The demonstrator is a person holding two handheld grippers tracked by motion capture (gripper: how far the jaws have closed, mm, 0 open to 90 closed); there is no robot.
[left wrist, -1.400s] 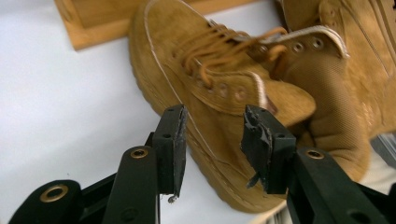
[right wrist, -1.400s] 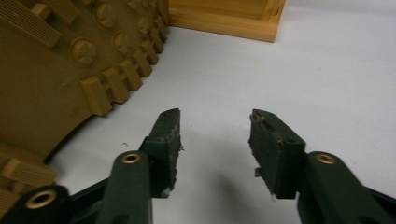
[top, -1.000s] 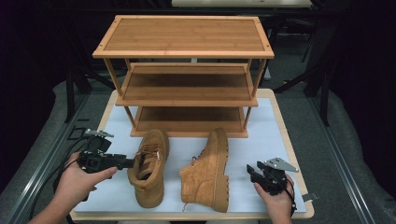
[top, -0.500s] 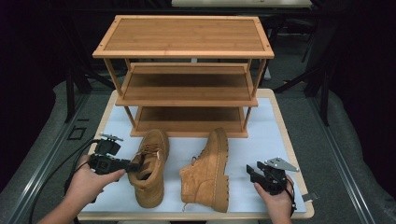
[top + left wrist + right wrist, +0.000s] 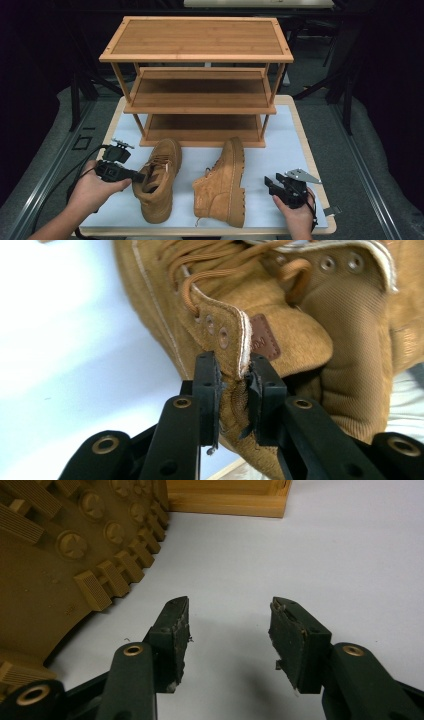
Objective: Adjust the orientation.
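The left hand-held gripper [image 5: 234, 385] has just closed its jaws on the collar edge of the upright tan suede lace-up boot [image 5: 156, 180], which stands on the pale blue desk [image 5: 280, 145]. The right hand-held gripper [image 5: 227, 630] hangs open and empty beside the second tan boot [image 5: 222, 182], lying on its side.

Dark room, grey floor [image 5: 45, 165]

Count: two tan boots [image 5: 156, 182] [image 5: 222, 185], one three-shelf wooden rack [image 5: 197, 75], two handheld grippers [image 5: 141, 177] [image 5: 270, 183].
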